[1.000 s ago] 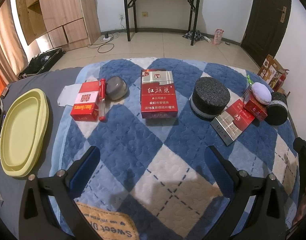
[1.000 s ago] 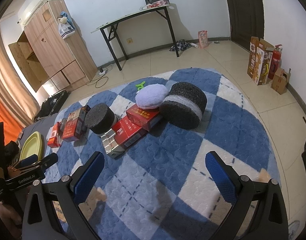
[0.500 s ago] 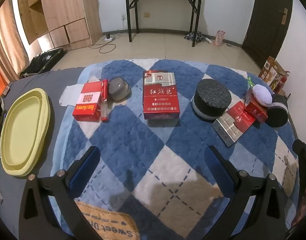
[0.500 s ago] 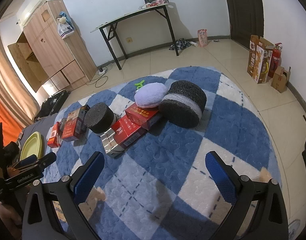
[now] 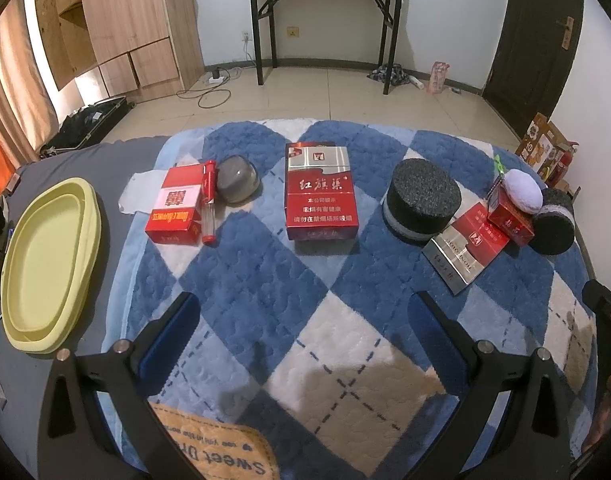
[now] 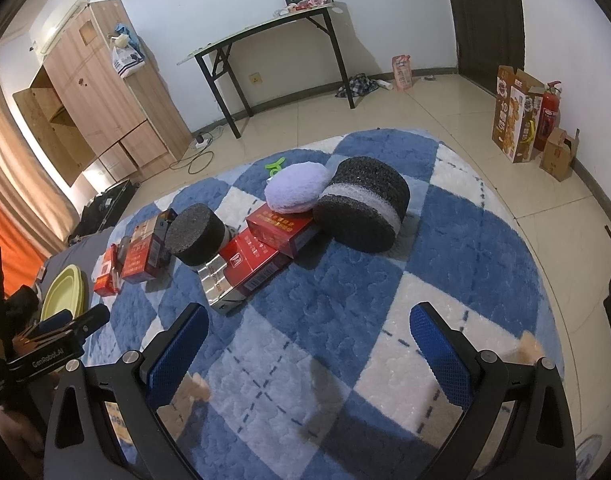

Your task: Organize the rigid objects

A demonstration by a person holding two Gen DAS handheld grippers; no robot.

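On the blue-and-white rug lie a large red box (image 5: 320, 194), a small red box (image 5: 176, 209) with a red tube (image 5: 208, 200) and a grey lid (image 5: 237, 179) beside it, a black foam cylinder (image 5: 421, 200), a red-and-silver box (image 5: 465, 247), a small red box (image 5: 510, 216) under a lilac puff (image 5: 523, 191), and a second black cylinder (image 5: 553, 221). A yellow tray (image 5: 45, 264) lies at the left. My left gripper (image 5: 305, 332) is open and empty above the rug's near part. My right gripper (image 6: 309, 340) is open and empty, near the black cylinder (image 6: 363, 210) and red boxes (image 6: 249, 264).
A black folding table (image 5: 325, 24) and a wooden cupboard (image 5: 117, 28) stand by the far wall. Cardboard boxes (image 6: 517, 116) and a fire extinguisher (image 6: 547, 116) stand at the right. The rug's edge drops to tiled floor. A "Sweet Dreams" mat (image 5: 217, 448) lies under my left gripper.
The left gripper has pulled back and risen a little, so the objects look farther off. The right gripper has barely moved. Both stay open.
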